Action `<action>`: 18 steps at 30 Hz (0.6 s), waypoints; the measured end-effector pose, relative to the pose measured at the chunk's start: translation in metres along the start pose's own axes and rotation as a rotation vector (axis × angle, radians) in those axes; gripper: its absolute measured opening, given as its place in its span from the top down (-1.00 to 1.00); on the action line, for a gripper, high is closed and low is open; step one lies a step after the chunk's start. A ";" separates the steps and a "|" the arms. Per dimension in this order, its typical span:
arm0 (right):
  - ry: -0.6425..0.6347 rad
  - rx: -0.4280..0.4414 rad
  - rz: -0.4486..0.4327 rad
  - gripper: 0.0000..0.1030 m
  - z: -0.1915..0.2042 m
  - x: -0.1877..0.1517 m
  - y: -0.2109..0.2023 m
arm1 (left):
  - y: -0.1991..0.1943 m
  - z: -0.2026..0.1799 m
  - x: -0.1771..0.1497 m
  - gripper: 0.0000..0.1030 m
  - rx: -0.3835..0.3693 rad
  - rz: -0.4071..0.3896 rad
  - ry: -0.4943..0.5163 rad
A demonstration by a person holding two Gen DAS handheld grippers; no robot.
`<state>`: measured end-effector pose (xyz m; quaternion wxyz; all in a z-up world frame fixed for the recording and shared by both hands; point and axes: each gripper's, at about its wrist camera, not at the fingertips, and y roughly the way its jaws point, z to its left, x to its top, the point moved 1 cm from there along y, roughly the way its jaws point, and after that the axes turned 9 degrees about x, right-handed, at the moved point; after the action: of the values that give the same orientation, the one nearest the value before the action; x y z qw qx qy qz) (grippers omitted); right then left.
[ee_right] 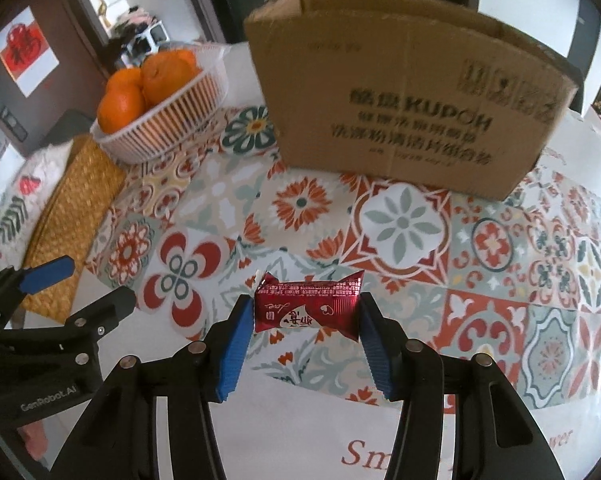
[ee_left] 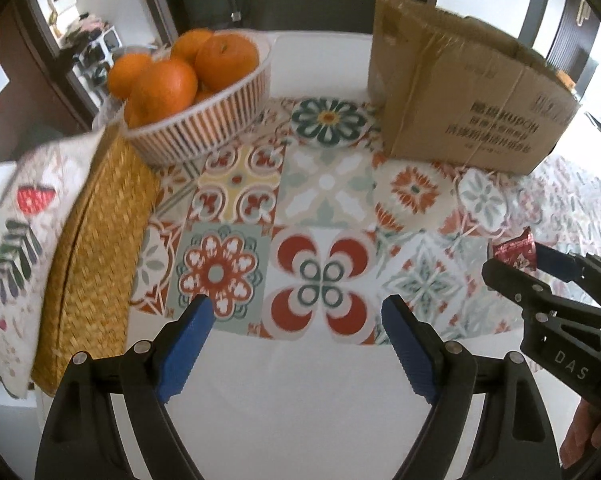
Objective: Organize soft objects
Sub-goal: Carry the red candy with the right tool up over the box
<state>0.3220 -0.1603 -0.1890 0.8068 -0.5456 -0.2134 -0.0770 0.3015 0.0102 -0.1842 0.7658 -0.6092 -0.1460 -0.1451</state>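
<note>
Here the right gripper (ee_right: 304, 320) held a red foil snack packet (ee_right: 307, 307) crosswise between its blue pads, the jaws closed on the packet's two crimped ends; in the right wrist view the packet sat at about six o'clock, clear of the patterned tablecloth (ee_right: 404, 224) below it. The left gripper (ee_left: 296, 336) had its jaws wide apart with nothing between them, only the cloth's floral tiles and the white edge of the worktop (ee_left: 300, 408) showing in the gap. From the left wrist view the right gripper appeared at about three o'clock, the red packet just visible at its tip; from the right wrist view the left gripper showed at about eight o'clock. An open cardboard box (ee_right: 412, 92) printed with dark lettering stood on the cloth at about one o'clock in both views, its top flaps up and its inside hidden. A white ribbed bowl (ee_right: 160, 120) piled with oranges (ee_right: 140, 84) stood at about ten o'clock, near the box but apart from it. Just beside the bowl, toward nine o'clock, lay a woven straw mat (ee_left: 96, 248), and against its outer side a white cushion (ee_left: 16, 236) printed with a red berry and dark green leaves. Part of a person's hand (ee_left: 588, 436) showed at about four o'clock in the left wrist view, behind the right gripper.
</note>
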 end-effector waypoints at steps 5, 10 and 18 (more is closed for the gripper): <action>0.020 -0.015 -0.056 -0.03 -0.002 0.008 -0.019 | -0.016 -0.007 0.016 -0.68 -0.007 -0.058 0.021; 0.043 -0.025 -0.111 -0.03 -0.006 0.015 -0.037 | -0.031 -0.012 0.028 -0.68 -0.019 -0.103 0.033; 0.068 -0.036 -0.191 -0.03 -0.013 0.027 -0.065 | -0.054 -0.023 0.048 -0.68 -0.040 -0.172 0.053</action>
<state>0.3265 -0.1948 -0.1260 0.7925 -0.5345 -0.2355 -0.1757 0.3253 -0.0257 -0.1220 0.7417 -0.6057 -0.1744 -0.2295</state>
